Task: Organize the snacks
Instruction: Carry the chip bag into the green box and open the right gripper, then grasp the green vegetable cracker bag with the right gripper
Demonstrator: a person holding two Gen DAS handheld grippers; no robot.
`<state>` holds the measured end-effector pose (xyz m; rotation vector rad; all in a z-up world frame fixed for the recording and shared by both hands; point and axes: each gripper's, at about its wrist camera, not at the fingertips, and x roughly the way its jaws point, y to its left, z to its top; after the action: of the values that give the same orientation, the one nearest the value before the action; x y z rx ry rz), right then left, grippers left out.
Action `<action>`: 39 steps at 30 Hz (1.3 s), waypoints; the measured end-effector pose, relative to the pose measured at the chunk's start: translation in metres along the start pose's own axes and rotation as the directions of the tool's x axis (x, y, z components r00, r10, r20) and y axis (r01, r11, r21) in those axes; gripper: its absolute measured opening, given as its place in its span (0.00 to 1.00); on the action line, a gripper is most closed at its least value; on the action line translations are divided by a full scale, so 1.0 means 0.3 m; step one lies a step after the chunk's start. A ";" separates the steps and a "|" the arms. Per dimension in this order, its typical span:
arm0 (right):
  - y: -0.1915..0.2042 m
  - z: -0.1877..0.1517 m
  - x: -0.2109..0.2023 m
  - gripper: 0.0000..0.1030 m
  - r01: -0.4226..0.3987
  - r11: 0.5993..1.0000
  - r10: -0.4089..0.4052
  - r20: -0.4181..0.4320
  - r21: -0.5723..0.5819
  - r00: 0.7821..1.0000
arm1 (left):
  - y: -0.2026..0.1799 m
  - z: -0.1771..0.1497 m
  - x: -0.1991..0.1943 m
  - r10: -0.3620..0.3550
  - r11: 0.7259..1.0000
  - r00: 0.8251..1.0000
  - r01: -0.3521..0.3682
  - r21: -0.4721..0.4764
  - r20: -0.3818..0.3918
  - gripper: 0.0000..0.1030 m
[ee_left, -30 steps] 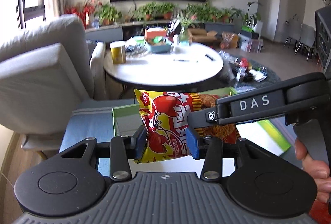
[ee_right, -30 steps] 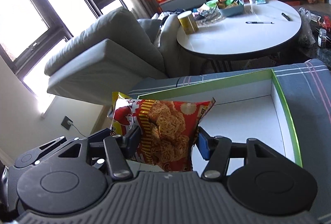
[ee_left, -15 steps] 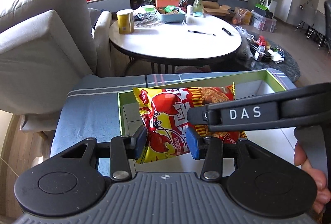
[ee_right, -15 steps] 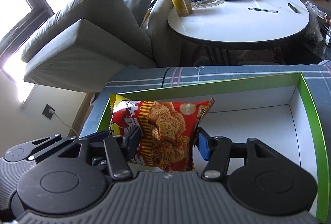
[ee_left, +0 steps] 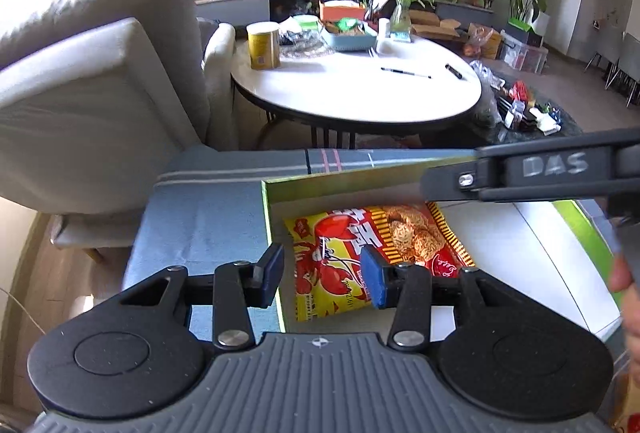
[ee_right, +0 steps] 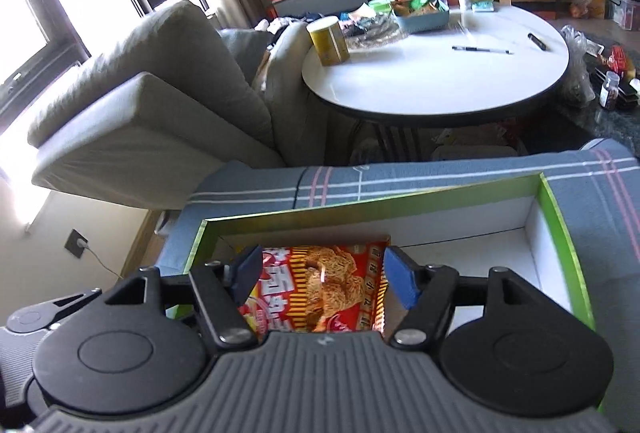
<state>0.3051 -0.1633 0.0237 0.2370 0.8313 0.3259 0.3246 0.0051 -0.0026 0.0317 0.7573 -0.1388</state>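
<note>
A red and yellow noodle snack packet lies flat in the near left corner of a green-rimmed box with a white inside. My left gripper hovers just above it. Its jaws are opening, and neither pad presses the packet. The left pad hangs over the box's left wall. In the right wrist view the packet lies below my right gripper, whose jaws are also opening, wide apart and free of it. The right gripper's black arm crosses above the box.
The box sits on a blue plaid cloth. A grey sofa stands to the left. Beyond is a round white table with a yellow can, a basket and pens. A person's hand shows at the right edge.
Both grippers were shut on the packet, holding it upright above the box. Both have opened, the right one wider, and the packet has dropped flat into the box's left corner.
</note>
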 end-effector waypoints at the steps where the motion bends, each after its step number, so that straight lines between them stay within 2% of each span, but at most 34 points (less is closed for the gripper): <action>1: 0.007 0.002 -0.026 0.67 -0.008 1.000 0.008 0.005 -0.002 1.000 | 0.001 -0.002 -0.020 0.002 1.000 1.000 -0.002 0.004 0.010 0.39; 5: 0.040 -0.020 -0.157 0.72 -0.042 0.998 0.044 0.054 -0.043 0.998 | 0.008 -0.039 -0.115 -0.027 1.000 0.999 0.026 0.017 0.042 0.47; 7: 0.062 -0.053 -0.214 0.77 -0.045 0.997 0.051 0.081 -0.065 0.995 | 0.002 -0.078 -0.162 -0.055 0.998 0.998 0.053 0.040 0.042 0.48; 12: 0.093 -0.155 -0.328 0.77 -0.068 0.992 0.080 0.113 -0.109 0.990 | -0.040 -0.198 -0.239 -0.127 0.985 0.992 0.126 0.115 0.006 0.48; 16: 0.106 -0.227 -0.398 0.77 -0.107 0.988 0.121 0.127 -0.116 0.984 | -0.058 -0.279 -0.283 -0.109 0.985 0.994 0.105 0.138 0.023 0.46; 18: 0.117 -0.262 -0.427 0.77 -0.114 0.986 0.130 0.132 -0.121 0.983 | -0.056 -0.307 -0.304 -0.102 0.987 0.994 0.098 0.131 0.029 0.38; 20: 0.124 -0.302 -0.454 0.77 -0.114 0.985 0.131 0.137 -0.128 0.982 | -0.049 -0.337 -0.332 -0.107 0.986 0.994 0.102 0.134 0.034 0.34; 26: 0.121 -0.404 -0.496 0.77 -0.143 0.983 0.157 0.124 -0.112 0.980 | -0.035 -0.459 -0.435 -0.077 0.985 0.996 0.070 0.160 0.038 0.33; 33: 0.118 -0.537 -0.516 0.77 -0.216 0.974 0.220 0.075 -0.065 0.973 | 0.016 -0.617 -0.513 -0.076 0.994 0.997 0.076 0.084 0.001 0.33; 39: 0.098 -0.634 -0.509 0.77 -0.289 0.957 0.288 0.020 0.016 0.957 | 0.070 -0.650 -0.608 -0.025 0.999 0.998 0.026 -0.025 0.063 0.34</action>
<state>0.0601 -0.1782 0.0136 0.3799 0.7829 0.5895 0.0634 0.0621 -0.0194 -0.0068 0.6970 -0.1538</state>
